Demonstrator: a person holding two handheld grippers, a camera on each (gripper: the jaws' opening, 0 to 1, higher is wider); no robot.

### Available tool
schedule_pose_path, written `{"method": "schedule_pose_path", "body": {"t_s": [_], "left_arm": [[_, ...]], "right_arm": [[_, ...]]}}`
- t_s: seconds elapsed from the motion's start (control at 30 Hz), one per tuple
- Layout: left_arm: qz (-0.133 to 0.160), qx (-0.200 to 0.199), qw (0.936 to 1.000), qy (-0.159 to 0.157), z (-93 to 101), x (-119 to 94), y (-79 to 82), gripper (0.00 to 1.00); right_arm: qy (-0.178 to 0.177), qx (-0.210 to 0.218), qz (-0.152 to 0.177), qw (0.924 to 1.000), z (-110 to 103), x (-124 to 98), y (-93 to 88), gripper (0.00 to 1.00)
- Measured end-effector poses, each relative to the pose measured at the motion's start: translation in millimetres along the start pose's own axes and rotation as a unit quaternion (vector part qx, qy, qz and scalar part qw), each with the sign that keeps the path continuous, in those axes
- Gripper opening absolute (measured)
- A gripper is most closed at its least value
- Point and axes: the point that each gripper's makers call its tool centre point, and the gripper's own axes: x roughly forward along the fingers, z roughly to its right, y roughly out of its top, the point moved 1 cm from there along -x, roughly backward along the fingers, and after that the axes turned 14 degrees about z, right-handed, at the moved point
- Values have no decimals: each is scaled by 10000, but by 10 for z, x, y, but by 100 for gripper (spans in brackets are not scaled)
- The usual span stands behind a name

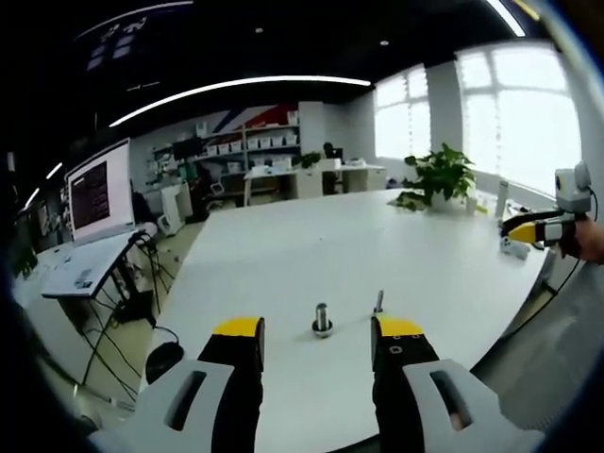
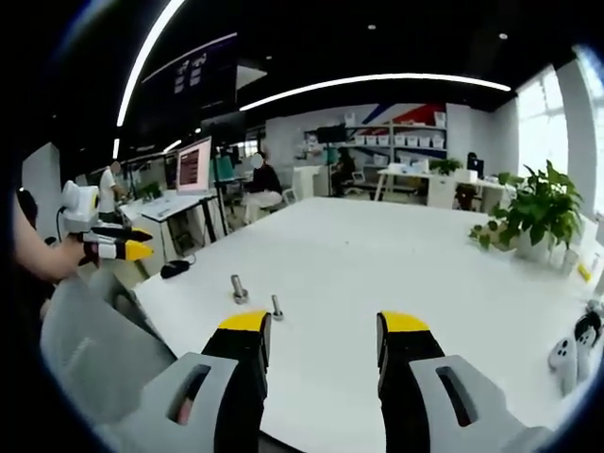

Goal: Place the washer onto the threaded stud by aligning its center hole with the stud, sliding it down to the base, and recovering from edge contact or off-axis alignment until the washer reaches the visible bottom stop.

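On the white table, an upright threaded stud is seen straight ahead of the left gripper, between its wide, empty jaws and close to their tips. A ring around its base may be the washer, though this cannot be told for certain. A thinner bolt stands just beside it. The right gripper, jaws likewise wide and empty, is judged farther off, the stud lying ahead to its left.
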Motion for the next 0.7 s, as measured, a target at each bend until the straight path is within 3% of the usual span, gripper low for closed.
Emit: {"method": "schedule_pose_path", "body": {"t_s": [0.17,0.3,0.33,0.4,0.47,0.6,0.7], "left_arm": [[129,-98,9999,40,-16,-4,44,45],[1,-59,10000,74,-27,-4,7,44],[36,-87,9999,73,-30,-4,22,44],[66,-124,9999,65,-30,-12,32,44],[36,-156,9999,59,-35,-15,19,44],[49,-207,9998,31,-20,-7,28,44],[2,-216,9998,-43,4,-2,6,43]], "right_arm": [[-57,82,-8,9999,27,-10,-12,47],[-71,111,-116,9998,45,4,-39,47],[-102,126,-82,9998,55,-1,-16,47],[-135,297,304,9990,55,4,138,47],[-128,235,246,9993,55,-24,143,47],[-17,166,-90,9998,-6,-64,-28,47],[34,232,-117,9997,-40,-16,-33,47]]}}
